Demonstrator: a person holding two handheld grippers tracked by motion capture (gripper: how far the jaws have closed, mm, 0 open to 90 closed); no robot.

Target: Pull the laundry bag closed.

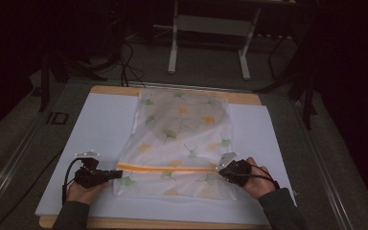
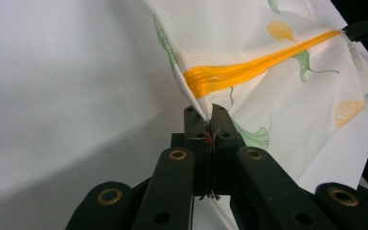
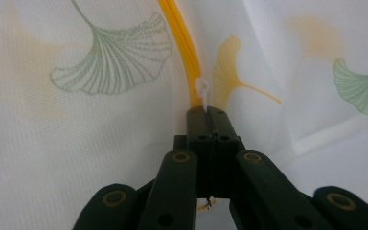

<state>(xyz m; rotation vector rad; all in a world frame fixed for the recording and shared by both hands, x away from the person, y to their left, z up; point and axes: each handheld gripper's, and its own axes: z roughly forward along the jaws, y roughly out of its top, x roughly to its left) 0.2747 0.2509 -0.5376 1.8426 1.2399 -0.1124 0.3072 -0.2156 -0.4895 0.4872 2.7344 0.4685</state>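
High view: the bench (image 1: 100, 124) carries a white mesh bag (image 1: 179, 139) printed with ginkgo leaves, lying flat at its middle. An orange zipper (image 1: 165, 167) crosses the bag's near end. The left gripper (image 1: 116, 175) has its fingers clamped on the bag's left edge; the right gripper (image 1: 222, 170) pinches the white zipper pull (image 3: 202, 90).

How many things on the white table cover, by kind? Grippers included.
Grippers: 2, the left gripper and the right gripper, each shut on one end of the orange zipper
Mesh bags with leaf print: 1
Total: 3
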